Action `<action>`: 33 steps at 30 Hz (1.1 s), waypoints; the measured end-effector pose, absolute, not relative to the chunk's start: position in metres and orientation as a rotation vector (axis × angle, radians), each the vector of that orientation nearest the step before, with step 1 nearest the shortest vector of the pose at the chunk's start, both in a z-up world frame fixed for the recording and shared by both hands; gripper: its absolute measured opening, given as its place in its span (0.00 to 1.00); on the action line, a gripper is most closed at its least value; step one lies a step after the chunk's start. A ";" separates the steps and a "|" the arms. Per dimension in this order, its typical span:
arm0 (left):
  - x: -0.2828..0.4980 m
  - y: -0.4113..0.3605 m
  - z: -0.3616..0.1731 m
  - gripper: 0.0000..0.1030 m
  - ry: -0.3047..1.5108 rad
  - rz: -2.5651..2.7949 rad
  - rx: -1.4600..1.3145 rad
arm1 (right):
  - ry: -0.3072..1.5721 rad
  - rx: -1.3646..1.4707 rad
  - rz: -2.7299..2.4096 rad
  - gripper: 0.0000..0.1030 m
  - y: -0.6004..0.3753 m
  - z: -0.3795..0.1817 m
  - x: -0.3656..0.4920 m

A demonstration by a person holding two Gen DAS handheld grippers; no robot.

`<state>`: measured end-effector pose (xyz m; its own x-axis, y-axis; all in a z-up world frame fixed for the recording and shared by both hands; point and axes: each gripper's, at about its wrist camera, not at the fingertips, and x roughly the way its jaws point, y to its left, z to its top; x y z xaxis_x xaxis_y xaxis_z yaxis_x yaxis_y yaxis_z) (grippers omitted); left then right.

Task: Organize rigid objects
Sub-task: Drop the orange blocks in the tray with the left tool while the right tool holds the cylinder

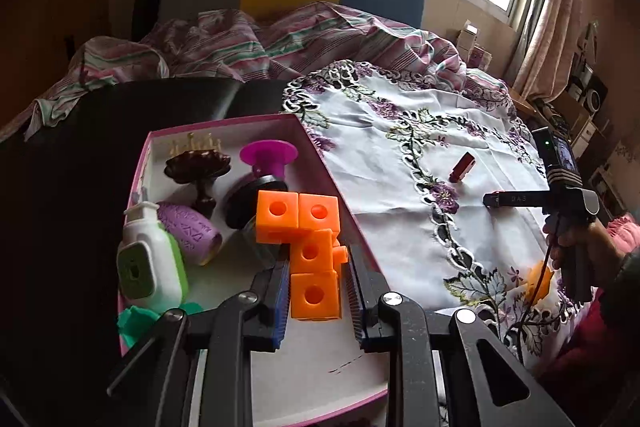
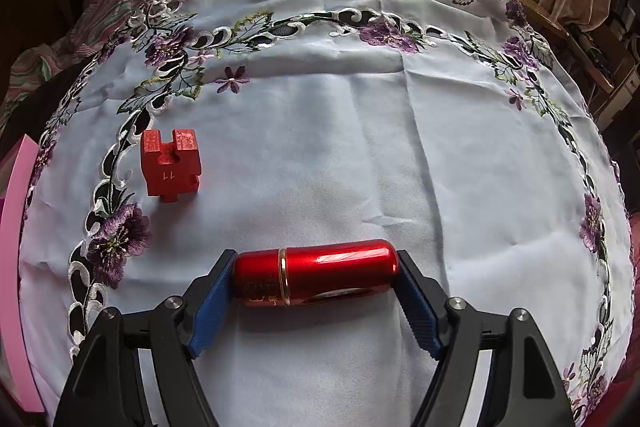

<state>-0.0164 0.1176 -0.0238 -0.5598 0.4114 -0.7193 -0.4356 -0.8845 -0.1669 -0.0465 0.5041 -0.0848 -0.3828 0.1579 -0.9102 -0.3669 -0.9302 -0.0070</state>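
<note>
Pink-rimmed shallow cardboard box: partly filled. Orange plastic linked-cube piece, rigid, light, is pinched at its lowest cube by the left gripper, over the box. Glossy red metal capsule, probably slippery, is clamped endwise by the right gripper above the embroidered cloth.

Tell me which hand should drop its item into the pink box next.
Left. The left tool already holds the orange cube cluster over the pink box, while the right tool grips the red capsule over the tablecloth.
</note>
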 end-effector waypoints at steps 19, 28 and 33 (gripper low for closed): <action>-0.004 0.085 -0.050 0.25 0.054 2.383 -1.201 | 0.265 -1.524 2.356 0.74 0.503 -0.085 -0.047; -0.016 0.088 -0.068 0.26 0.115 2.405 -1.255 | 0.263 -1.524 2.356 0.74 0.502 -0.086 -0.047; -0.013 0.090 -0.063 0.28 0.171 2.440 -1.212 | 0.261 -1.523 2.355 0.74 0.502 -0.087 -0.046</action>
<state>-0.0131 0.0903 -0.0626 -0.5385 0.3047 -0.7856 -0.4115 -0.9087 -0.0704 -0.0464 0.5017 -0.0870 -0.3784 0.1692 -0.9100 -0.3643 -0.9310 -0.0216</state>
